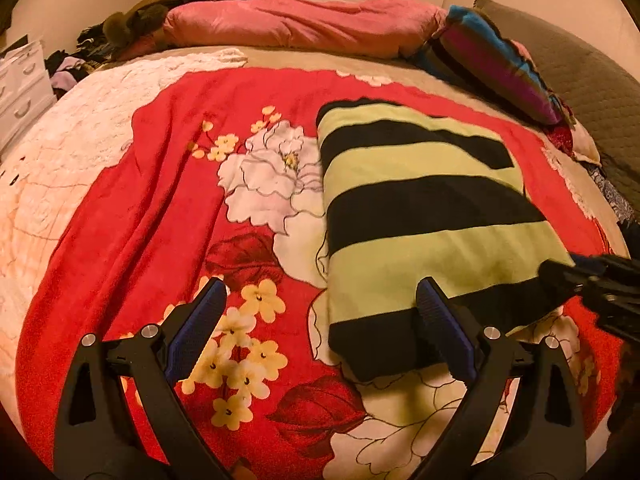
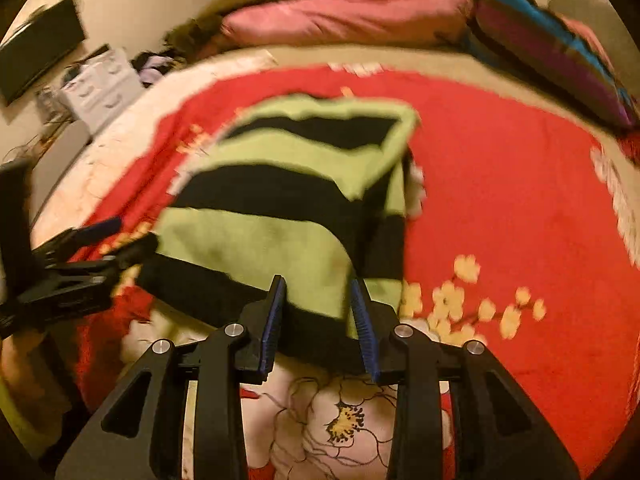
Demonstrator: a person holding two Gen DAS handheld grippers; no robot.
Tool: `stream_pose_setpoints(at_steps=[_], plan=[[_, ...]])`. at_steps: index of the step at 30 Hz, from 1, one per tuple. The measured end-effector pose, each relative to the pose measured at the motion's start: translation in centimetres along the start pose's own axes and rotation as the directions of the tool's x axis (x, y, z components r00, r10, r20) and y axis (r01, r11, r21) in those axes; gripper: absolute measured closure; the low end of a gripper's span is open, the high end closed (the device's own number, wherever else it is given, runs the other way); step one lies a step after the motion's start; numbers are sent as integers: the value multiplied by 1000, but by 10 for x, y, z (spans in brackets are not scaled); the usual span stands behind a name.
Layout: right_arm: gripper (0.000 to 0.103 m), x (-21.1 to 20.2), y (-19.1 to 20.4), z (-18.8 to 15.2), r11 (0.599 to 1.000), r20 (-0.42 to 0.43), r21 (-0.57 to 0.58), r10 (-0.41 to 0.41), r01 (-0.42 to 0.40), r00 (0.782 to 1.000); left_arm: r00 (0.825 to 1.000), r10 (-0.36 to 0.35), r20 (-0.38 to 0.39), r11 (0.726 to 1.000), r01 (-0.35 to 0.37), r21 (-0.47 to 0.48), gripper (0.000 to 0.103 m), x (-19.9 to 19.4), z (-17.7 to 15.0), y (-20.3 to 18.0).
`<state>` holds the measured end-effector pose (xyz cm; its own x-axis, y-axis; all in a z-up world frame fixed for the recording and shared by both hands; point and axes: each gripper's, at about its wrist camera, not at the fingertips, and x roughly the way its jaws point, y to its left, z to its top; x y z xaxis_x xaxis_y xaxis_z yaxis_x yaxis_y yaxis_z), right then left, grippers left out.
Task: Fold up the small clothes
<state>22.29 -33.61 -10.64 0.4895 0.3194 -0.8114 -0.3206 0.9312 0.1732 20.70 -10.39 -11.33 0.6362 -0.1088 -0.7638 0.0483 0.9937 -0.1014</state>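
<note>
A folded garment [image 1: 424, 216] with lime-green and black stripes lies on the red floral blanket [image 1: 152, 216]. My left gripper [image 1: 320, 286] stands wide open low over the bed. Its left finger is over bare blanket and its right finger is over the garment's near black edge. In the blurred right wrist view, my right gripper [image 2: 319, 310] is partly open, and the near edge of the garment [image 2: 256, 240] sits between its blue pads without being pinched. From the left wrist view the right gripper [image 1: 564, 270] is at the garment's near right corner. The left gripper [image 2: 124, 238] shows at the garment's left side.
A long pink pillow [image 1: 296, 24] and a multicoloured striped cushion [image 1: 500, 64] lie along the far side of the bed. A white chest of drawers [image 1: 22, 84] and a heap of clothes [image 1: 76, 64] stand to the left. Grey quilting [image 1: 588, 72] rises at the right.
</note>
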Motion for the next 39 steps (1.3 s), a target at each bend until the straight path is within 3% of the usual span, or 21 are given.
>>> stream_pose_setpoints(at_steps=[5, 9, 13, 17, 19, 24, 28, 32, 39], plan=[[68, 25, -13, -7, 997, -31, 82, 8, -5, 1000, 1000, 1, 3, 1000, -1, -6, 14, 0, 0, 4], [65, 18, -14, -5, 995, -10, 93, 30, -28, 1000, 1000, -3, 3, 1000, 3, -14, 14, 0, 1, 6], [39, -10, -26, -3, 991, 83, 127, 42, -52, 996, 1000, 2, 12, 1000, -1, -17, 10, -3, 1, 7], [30, -22, -43, 6, 981, 128, 173, 66, -87, 990, 1000, 6, 9, 1000, -6, -25, 10, -2, 2, 8], [20, -20, -46, 9, 980, 125, 173, 75, -96, 989, 1000, 8, 6, 1000, -8, -28, 10, -1, 2, 9], [12, -6, -47, 20, 975, 87, 166, 134, -147, 987, 1000, -9, -5, 999, 9, -49, 10, 2, 2, 13], [12, 16, -52, 25, 967, 38, 188, 170, -174, 985, 999, -42, -25, 997, 40, -69, 10, 11, 2, 16], [12, 43, -62, 28, 942, -3, 225, 255, -247, 967, 995, -86, -42, 991, 81, -110, 10, 23, 3, 20], [15, 61, -59, 29, 924, 5, 221, 320, -313, 948, 986, -162, -41, 978, 155, -141, 11, 41, 14, 16]])
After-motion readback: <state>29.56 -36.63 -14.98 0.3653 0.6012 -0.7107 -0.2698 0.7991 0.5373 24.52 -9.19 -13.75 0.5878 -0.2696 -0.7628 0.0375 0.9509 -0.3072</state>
